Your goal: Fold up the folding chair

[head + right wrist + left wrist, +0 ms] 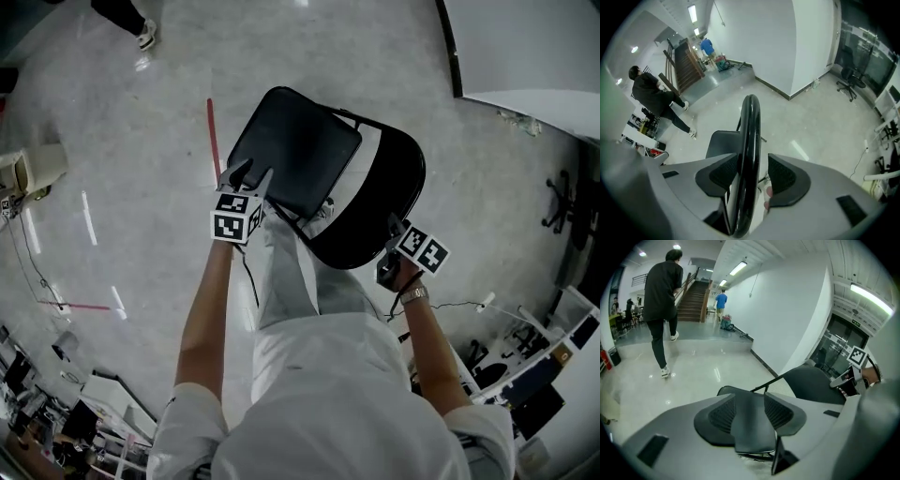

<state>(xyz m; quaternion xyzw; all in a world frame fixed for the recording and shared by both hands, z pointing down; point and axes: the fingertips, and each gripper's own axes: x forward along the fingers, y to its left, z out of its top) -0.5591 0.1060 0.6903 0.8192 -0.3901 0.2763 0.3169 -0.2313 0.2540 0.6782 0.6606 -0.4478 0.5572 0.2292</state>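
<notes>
From above, the black folding chair stands unfolded on the floor, with its seat [292, 155] toward the left and its curved backrest [375, 211] toward the right. My left gripper [249, 178] is at the seat's near left corner. In the left gripper view the seat [752, 432] fills the gap between the jaws of that gripper [750, 401], which is open. My right gripper [394, 246] straddles the backrest's top edge. In the right gripper view the backrest rim [749, 140] runs between the jaws of the open gripper [752, 166], with a gap at the right pad.
A person in black [663, 296] walks away across the shiny floor toward a staircase [696, 301]. A white wall [525, 47] stands to the far right, with an office chair [562, 202] beside it. A red tape strip [214, 141] lies left of the chair. Desks crowd the lower corners.
</notes>
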